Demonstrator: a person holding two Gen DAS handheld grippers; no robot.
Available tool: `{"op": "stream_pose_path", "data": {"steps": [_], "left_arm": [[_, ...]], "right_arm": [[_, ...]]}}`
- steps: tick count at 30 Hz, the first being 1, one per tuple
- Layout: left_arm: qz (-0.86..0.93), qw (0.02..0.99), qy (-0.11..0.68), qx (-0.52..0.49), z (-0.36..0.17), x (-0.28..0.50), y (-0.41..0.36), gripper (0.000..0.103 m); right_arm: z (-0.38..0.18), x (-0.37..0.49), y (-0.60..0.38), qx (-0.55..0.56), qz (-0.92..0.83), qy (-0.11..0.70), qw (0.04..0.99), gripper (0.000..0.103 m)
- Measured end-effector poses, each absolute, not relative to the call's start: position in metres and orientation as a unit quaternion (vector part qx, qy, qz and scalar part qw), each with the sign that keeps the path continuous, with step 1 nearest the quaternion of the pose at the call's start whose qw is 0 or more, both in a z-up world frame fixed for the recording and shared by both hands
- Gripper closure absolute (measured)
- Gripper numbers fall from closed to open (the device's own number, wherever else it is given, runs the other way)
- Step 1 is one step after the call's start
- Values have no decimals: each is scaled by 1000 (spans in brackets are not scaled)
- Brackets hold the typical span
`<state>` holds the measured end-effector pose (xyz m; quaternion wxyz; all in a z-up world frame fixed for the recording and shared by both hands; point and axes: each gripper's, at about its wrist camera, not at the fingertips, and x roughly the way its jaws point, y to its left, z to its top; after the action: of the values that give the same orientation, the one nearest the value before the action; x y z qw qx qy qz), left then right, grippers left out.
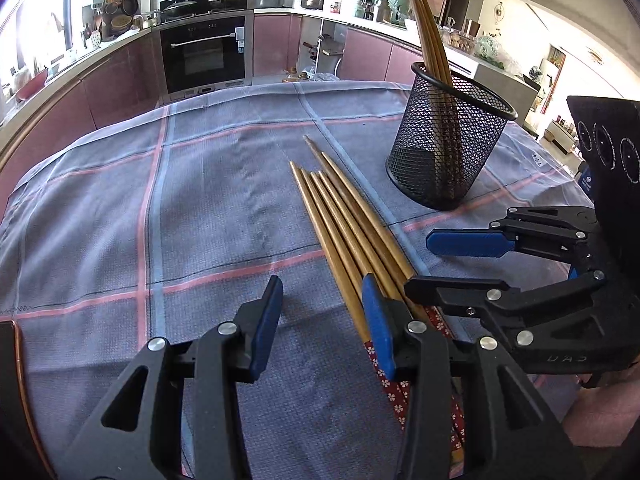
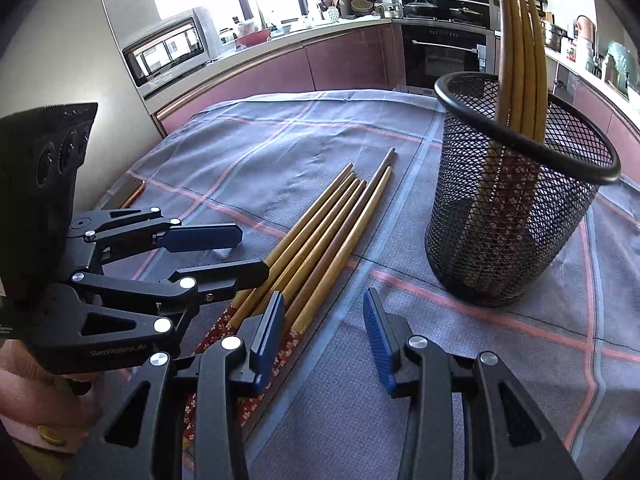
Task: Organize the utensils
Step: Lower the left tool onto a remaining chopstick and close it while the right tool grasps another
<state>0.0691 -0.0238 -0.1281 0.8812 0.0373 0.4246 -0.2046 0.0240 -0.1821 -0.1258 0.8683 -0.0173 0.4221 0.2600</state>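
Observation:
Several loose wooden chopsticks (image 1: 344, 220) (image 2: 320, 240) lie side by side on the cloth, their red flower-patterned handles towards me. A black mesh holder (image 1: 448, 152) (image 2: 516, 216) stands upright behind them to the right, with several chopsticks (image 1: 428, 40) (image 2: 520, 60) leaning inside it. My left gripper (image 1: 322, 312) (image 2: 248, 254) is open, and its right finger sits over the left edge of the bundle. My right gripper (image 2: 324, 316) (image 1: 440, 264) is open too, its left finger over the bundle's right edge. Neither pair of pads presses on a chopstick.
A blue-grey checked tablecloth (image 1: 200, 200) covers the table. A flat copper-edged object (image 2: 128, 192) lies near the table's left edge. A hand (image 2: 40, 400) holds the left gripper. Kitchen counters and an oven (image 1: 204, 56) stand beyond the table.

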Motion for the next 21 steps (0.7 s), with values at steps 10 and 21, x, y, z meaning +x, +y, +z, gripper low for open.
{"op": "stream_pose_path", "data": {"steps": [10,21], "left_arm": [[-204,878,430,39,-131,76,-23,72],[-204,873,439,58,-134,86,-33,79]], "right_arm": [[-128,32,-185,-10,246,432,868,71],[-129,43,-178,-19,226,436,871,76]]}}
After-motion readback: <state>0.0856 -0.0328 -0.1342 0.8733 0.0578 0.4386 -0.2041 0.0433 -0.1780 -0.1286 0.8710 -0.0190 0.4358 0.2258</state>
